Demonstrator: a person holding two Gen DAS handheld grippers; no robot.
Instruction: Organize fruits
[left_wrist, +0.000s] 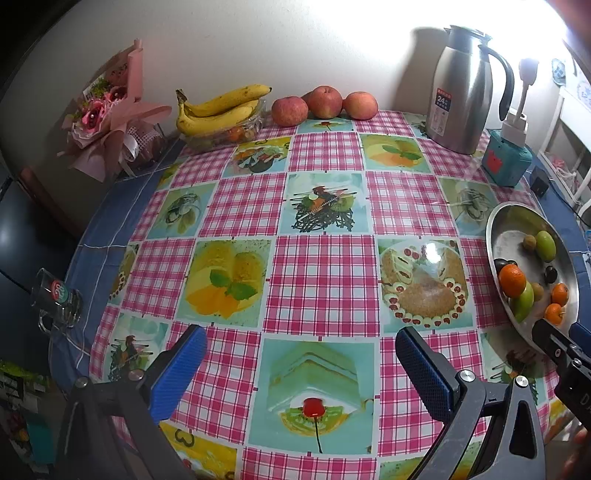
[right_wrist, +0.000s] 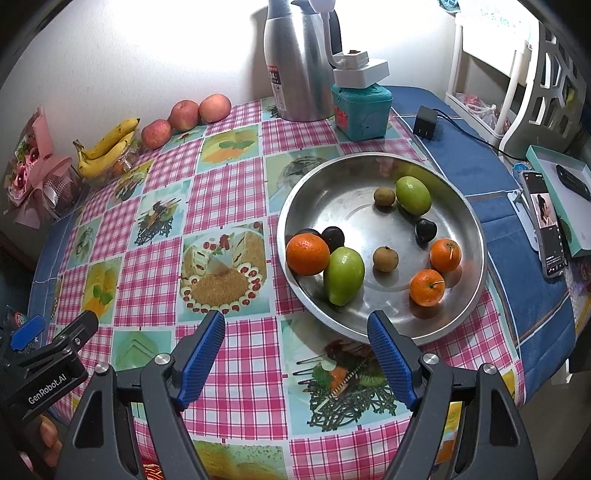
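A steel bowl (right_wrist: 369, 177) sits on the right of the table and holds three oranges (right_wrist: 307, 254), two green mangoes (right_wrist: 344, 275), small brown fruits (right_wrist: 385, 259) and dark plums (right_wrist: 425, 229). It also shows in the left wrist view (left_wrist: 517, 218). Bananas (left_wrist: 218, 109) on a glass dish and three apples (left_wrist: 325, 101) lie at the far edge. My left gripper (left_wrist: 301, 354) is open and empty above the table's middle. My right gripper (right_wrist: 297, 338) is open and empty just short of the bowl's near rim.
A steel thermos jug (left_wrist: 461, 92), a teal box (left_wrist: 508, 160) with a white lamp, and a black charger (right_wrist: 424, 122) stand at the back right. A phone (right_wrist: 545, 221) and a boxed remote lie on the right. A pink bouquet (left_wrist: 107, 114) and a glass mug (left_wrist: 59, 299) are on the left.
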